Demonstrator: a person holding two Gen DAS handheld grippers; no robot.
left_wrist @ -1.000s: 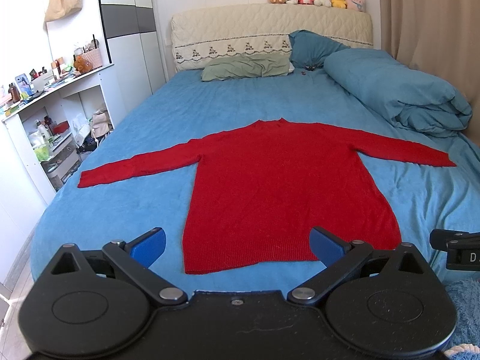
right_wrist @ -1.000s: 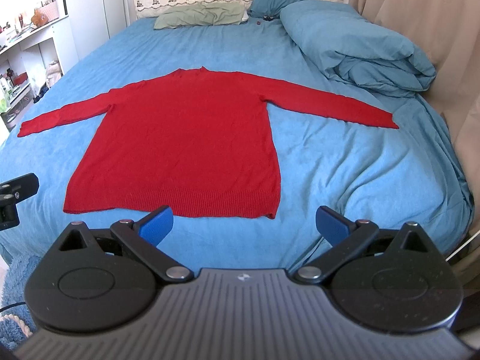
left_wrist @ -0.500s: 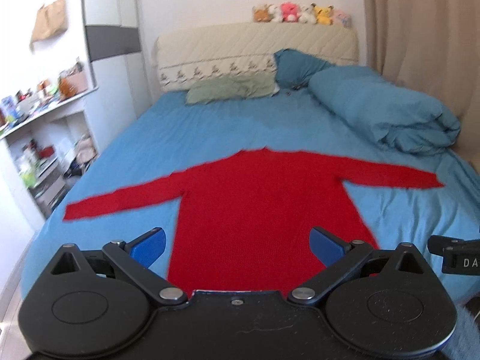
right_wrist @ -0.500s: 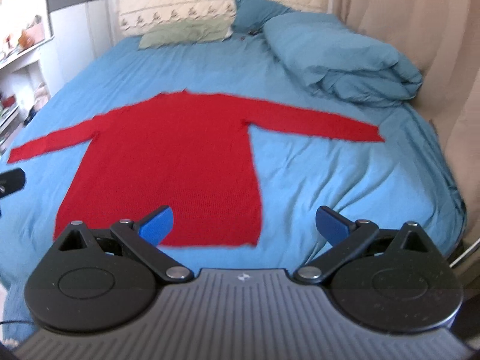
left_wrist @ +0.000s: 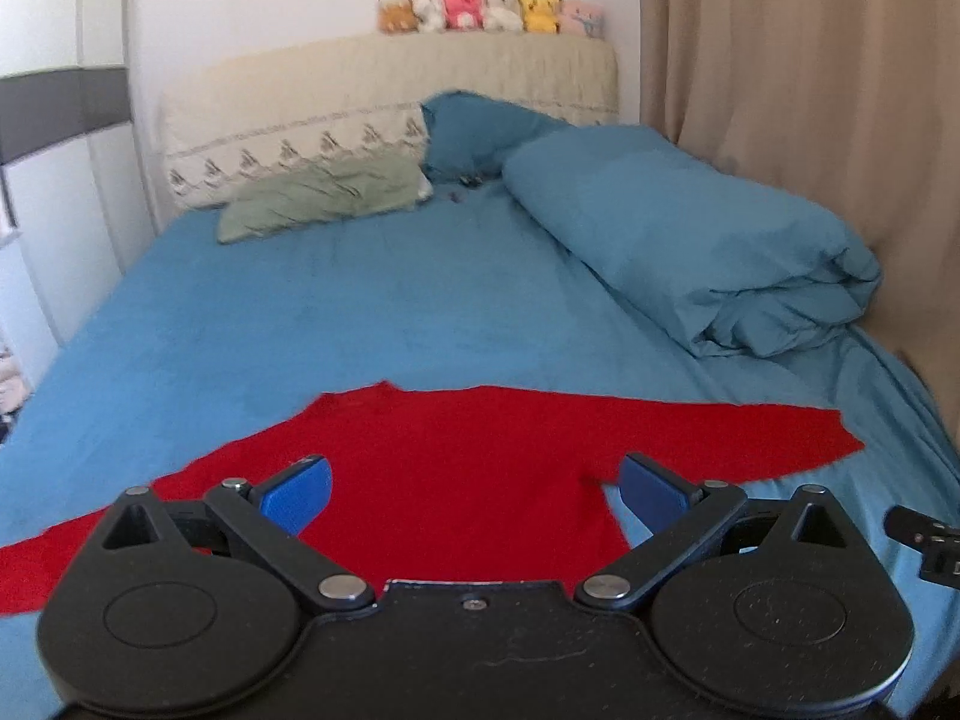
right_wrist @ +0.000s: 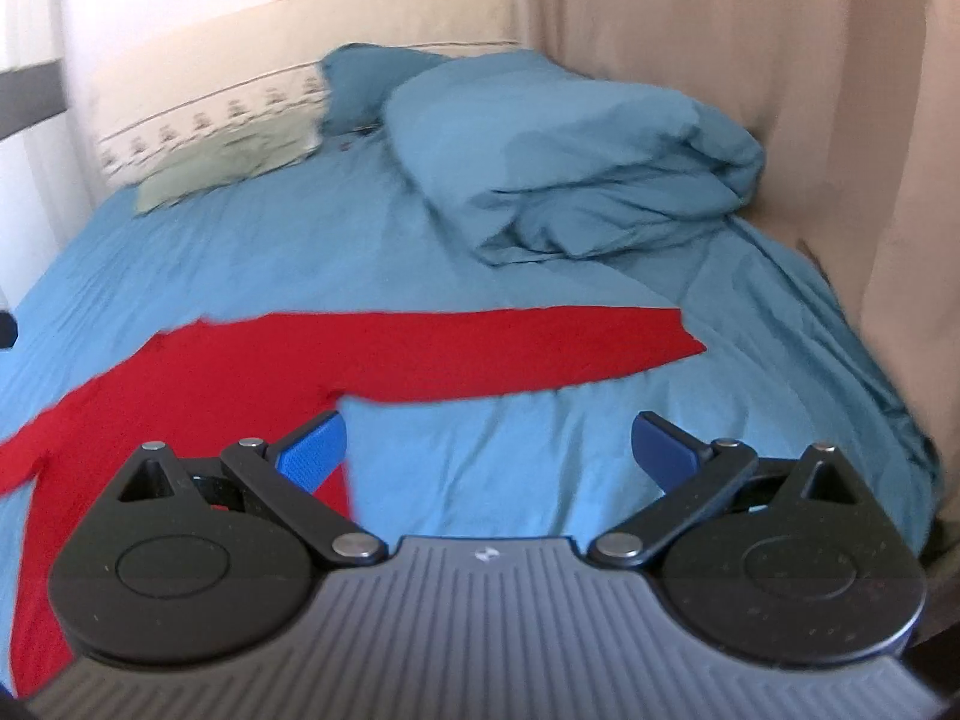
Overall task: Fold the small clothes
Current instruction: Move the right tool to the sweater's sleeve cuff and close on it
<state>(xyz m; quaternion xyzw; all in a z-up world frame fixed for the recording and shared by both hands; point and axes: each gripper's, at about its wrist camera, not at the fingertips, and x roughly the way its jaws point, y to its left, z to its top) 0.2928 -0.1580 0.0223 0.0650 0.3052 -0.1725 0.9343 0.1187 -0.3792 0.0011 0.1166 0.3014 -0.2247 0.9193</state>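
A red long-sleeved sweater point(left_wrist: 480, 456) lies flat on the blue bed sheet point(left_wrist: 360, 312), sleeves spread out to both sides. My left gripper point(left_wrist: 474, 495) is open and empty above the sweater's upper body. In the right wrist view the sweater's right sleeve point(right_wrist: 510, 348) stretches across to the right. My right gripper point(right_wrist: 489, 450) is open and empty above the sheet just below that sleeve, beside the armpit. The sweater's hem is hidden behind the grippers.
A rolled blue duvet point(left_wrist: 690, 240) lies at the right of the bed. A green pillow point(left_wrist: 324, 195) and a blue pillow point(left_wrist: 480, 132) rest against the headboard point(left_wrist: 390, 84), with plush toys point(left_wrist: 486, 9) on top. A beige curtain point(left_wrist: 810, 90) hangs at the right.
Both grippers have moved forward over the bed and swung to the right. The sweater now fills only the lower part of each view. Both stay open.
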